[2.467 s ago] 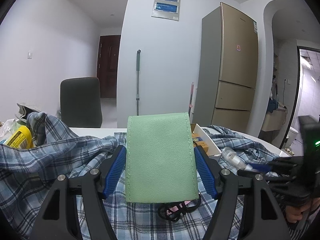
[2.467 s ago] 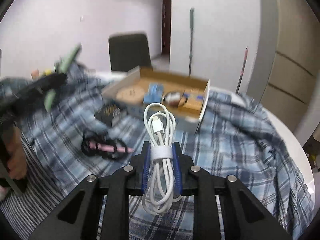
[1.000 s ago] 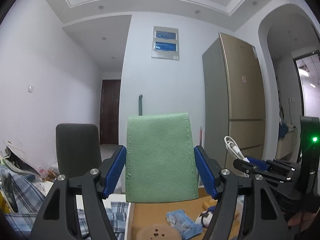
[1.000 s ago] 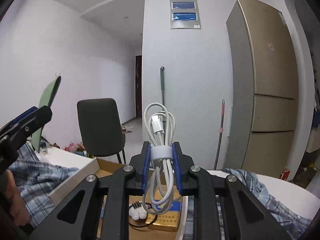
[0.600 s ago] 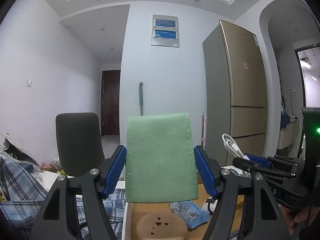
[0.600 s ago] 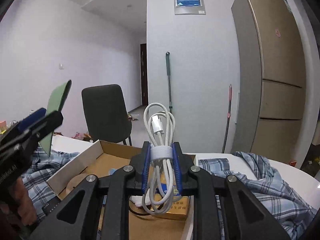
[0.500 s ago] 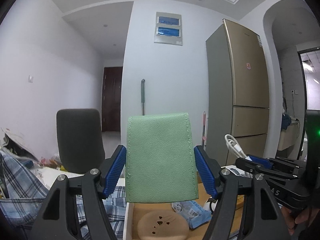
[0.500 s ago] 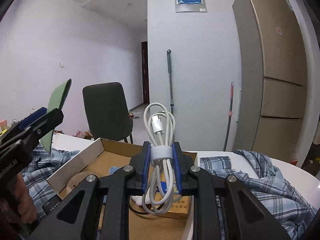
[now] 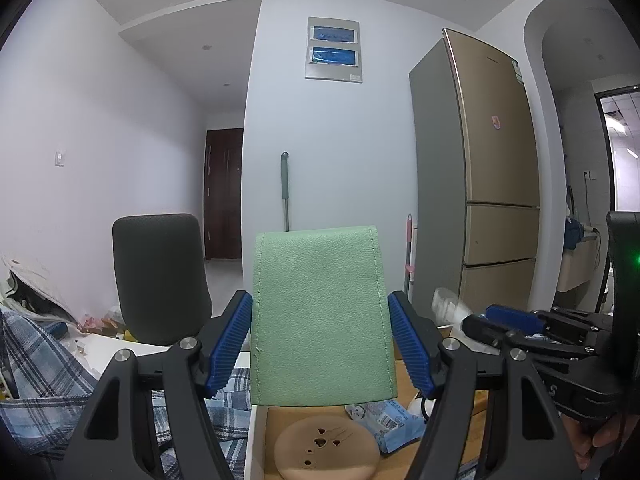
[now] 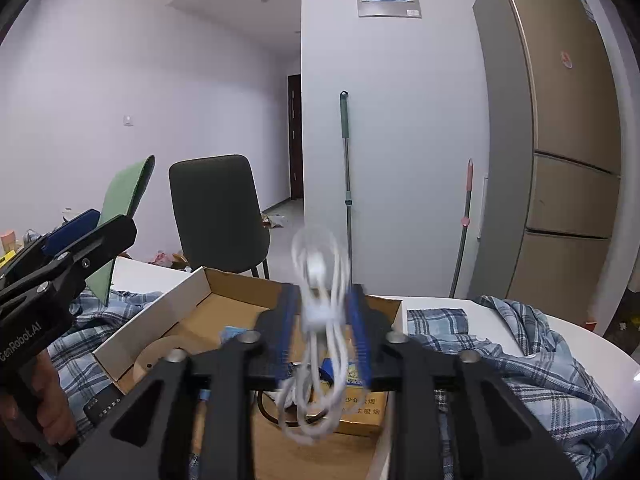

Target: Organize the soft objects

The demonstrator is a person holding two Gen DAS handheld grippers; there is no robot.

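— What has changed since half a second ago?

— The right gripper [image 10: 323,332] has just been opening. Its blue pads were clamped on the white cable [image 10: 320,320] then; now they stand apart on either side of the bundle, with a gap showing, and the cable is blurred between them. It hangs over the cardboard box [image 10: 160,316], above the yellow packet [image 10: 360,408] lying inside.

— So the cable is loose?

— The pads no longer press on it. Whether it rests on anything I cannot tell; it is too smeared.

— And the other side?

— The left gripper [image 9: 320,344] is pinching the green pouch [image 9: 320,312] between its blue pads, holding it upright. It sits over the near left edge of the box, as it did half a second ago. Below it in the box lie a round tan disc [image 9: 326,452] and a blue packet [image 9: 388,420].

— Where does the box sit?

— On a white table [image 10: 568,344], with a plaid shirt [image 10: 520,360] spread around it on both sides. The shirt reaches the table's right edge. A dark chair [image 10: 216,212] stands behind the far edge.

— Anyone in view?

— A hand [image 10: 52,408] grips the left gripper's handle, low at the left of the right wrist view.
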